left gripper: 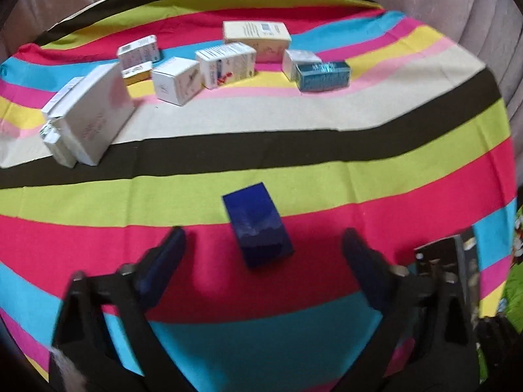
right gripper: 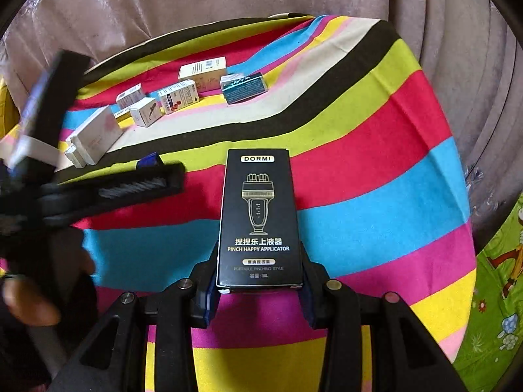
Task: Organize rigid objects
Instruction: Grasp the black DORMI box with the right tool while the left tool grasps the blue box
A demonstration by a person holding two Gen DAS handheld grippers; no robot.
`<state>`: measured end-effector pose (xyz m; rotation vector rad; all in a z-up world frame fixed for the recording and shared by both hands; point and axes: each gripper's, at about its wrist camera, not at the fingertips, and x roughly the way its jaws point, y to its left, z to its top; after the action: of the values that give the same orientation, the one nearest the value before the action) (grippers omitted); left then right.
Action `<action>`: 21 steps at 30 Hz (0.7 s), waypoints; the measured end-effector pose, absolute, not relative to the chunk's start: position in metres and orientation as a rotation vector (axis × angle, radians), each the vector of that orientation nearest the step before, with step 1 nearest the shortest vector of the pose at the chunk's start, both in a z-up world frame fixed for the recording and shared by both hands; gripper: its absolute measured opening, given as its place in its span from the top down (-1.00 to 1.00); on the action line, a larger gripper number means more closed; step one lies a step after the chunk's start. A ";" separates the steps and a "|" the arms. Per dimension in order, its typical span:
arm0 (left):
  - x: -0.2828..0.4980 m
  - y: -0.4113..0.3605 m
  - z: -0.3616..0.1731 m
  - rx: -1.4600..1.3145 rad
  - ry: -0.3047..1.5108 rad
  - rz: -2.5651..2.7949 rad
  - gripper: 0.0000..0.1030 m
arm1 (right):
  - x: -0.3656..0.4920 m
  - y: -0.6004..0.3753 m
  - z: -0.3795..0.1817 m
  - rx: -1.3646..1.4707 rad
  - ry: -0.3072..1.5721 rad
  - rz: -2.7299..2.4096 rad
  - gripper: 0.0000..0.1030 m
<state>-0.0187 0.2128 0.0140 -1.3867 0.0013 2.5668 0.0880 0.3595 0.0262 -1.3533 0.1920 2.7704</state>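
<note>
A dark blue box (left gripper: 258,225) lies on the striped cloth (left gripper: 261,170), between and just ahead of my open left gripper (left gripper: 263,245); the fingers do not touch it. My right gripper (right gripper: 260,281) is shut on a black DORMI box (right gripper: 260,219) and holds it flat above the cloth. That black box also shows at the right edge of the left wrist view (left gripper: 447,261). The left gripper shows from the side in the right wrist view (right gripper: 140,186), with a corner of the blue box (right gripper: 150,160) behind it.
Several small boxes stand in a loose row at the far side: a large white box (left gripper: 94,114), small white boxes (left gripper: 175,80), a printed box (left gripper: 225,63), a cream box (left gripper: 256,37) and a teal box (left gripper: 322,75). A grey curtain hangs behind.
</note>
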 end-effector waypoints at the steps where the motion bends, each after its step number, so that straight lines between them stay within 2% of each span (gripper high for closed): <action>1: -0.017 0.216 0.013 -1.363 0.095 2.612 -0.08 | 0.088 0.360 0.026 -1.352 0.195 2.772 0.22; 2: -0.016 0.216 0.013 -1.347 0.128 2.612 0.28 | 0.088 0.360 0.026 -1.352 0.201 2.774 0.22; 3: -0.015 0.211 0.014 -1.340 0.116 2.585 0.38 | 0.088 0.359 0.027 -1.355 0.211 2.780 0.22; 9: -0.008 0.148 0.017 -1.376 0.003 2.586 0.39 | 0.089 0.349 0.029 -1.364 0.244 2.825 0.22; 16: 0.029 0.083 0.018 -1.383 -0.019 2.641 0.39 | 0.086 0.324 0.021 -1.431 0.215 2.850 0.22; 21: 0.049 0.058 0.016 -1.386 0.028 2.688 0.39 | 0.088 0.305 0.019 -1.472 0.184 2.867 0.22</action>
<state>0.0493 0.0581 0.0160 -1.3863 0.0281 2.6880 0.0875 0.3054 0.0194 -1.4719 0.1840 2.8670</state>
